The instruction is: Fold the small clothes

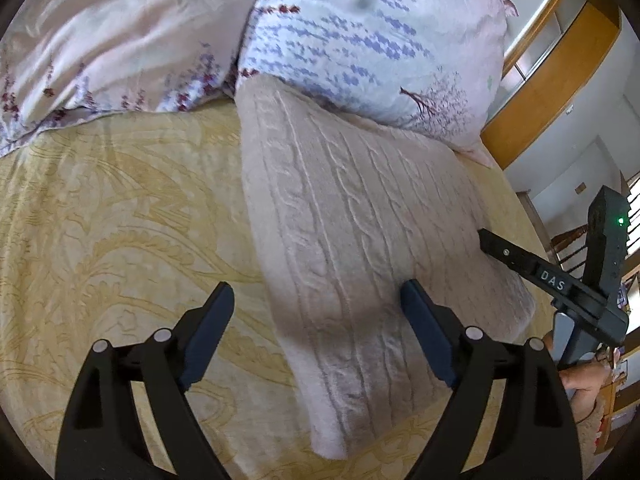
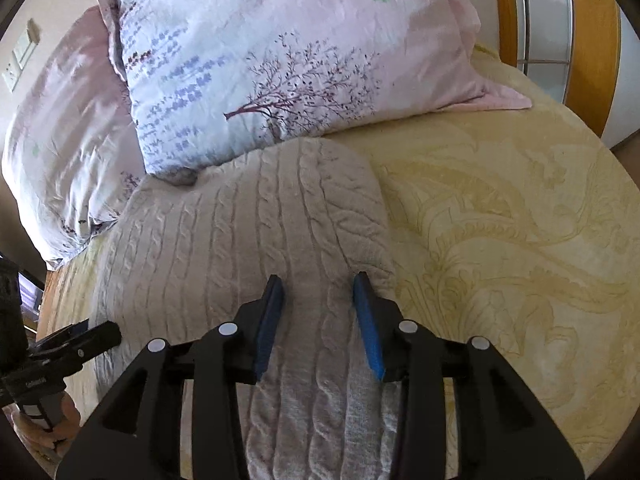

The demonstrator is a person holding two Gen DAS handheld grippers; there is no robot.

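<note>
A folded cream cable-knit sweater [image 1: 360, 216] lies on the yellow patterned bed cover [image 1: 120, 220], its far end touching a pillow. My left gripper [image 1: 318, 296] is open and empty, hovering over the sweater's near left edge. My right gripper [image 2: 318, 286] is open just above the sweater [image 2: 248, 216], its jaws either side of a knit ridge near the sweater's right edge. The right gripper also shows in the left wrist view [image 1: 486, 240] at the sweater's right side. The left gripper shows in the right wrist view [image 2: 108, 334] at the lower left.
A floral pillow [image 1: 360, 40] leans at the head of the bed, with a pink satin duvet [image 1: 112, 40] beside it. A wooden headboard [image 1: 560, 68] stands behind. The bed cover [image 2: 520, 240] stretches right of the sweater.
</note>
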